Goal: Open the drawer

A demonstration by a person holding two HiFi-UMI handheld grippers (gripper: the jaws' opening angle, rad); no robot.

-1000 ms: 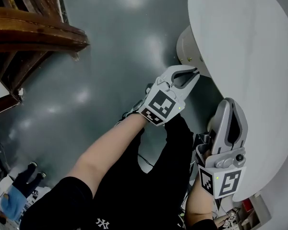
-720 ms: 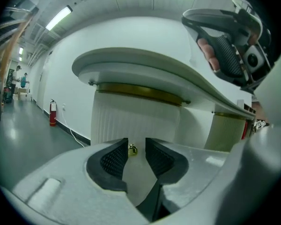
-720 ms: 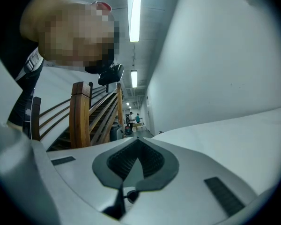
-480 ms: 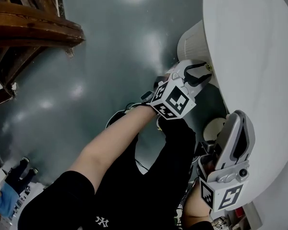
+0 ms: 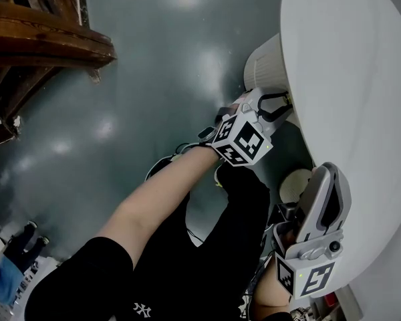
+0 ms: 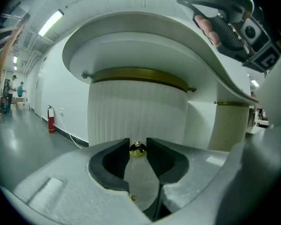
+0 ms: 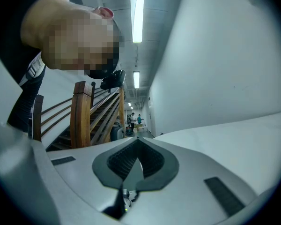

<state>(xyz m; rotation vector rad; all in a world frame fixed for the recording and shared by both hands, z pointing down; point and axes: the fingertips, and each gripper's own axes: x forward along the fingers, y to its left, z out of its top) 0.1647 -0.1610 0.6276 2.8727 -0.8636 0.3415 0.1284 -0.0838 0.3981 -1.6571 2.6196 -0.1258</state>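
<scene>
A white round table (image 5: 361, 112) carries a curved, ribbed drawer front (image 5: 264, 65) under its top, with a small gold knob (image 6: 137, 150) on it. My left gripper (image 5: 283, 100) reaches in under the table edge. Its jaws are closing on the knob, which fills the gap between the dark pads (image 6: 113, 159) and touches both sides. In the head view the knob is hidden behind the jaws. My right gripper (image 5: 333, 174) hovers beside the table rim near my body. It is shut, the tips (image 7: 137, 142) meeting with nothing between them.
A second ribbed white column (image 6: 229, 125) stands under the table to the right of the drawer. A wooden staircase with a handrail (image 5: 40, 39) is at the left over the glossy grey floor (image 5: 154, 79). A fire extinguisher (image 6: 51, 124) and distant people (image 6: 16, 86) are far down the hall.
My left gripper has moved forward and down from open air to the drawer front, and its jaws now sit around the knob. The right gripper has stayed beside the table rim.
</scene>
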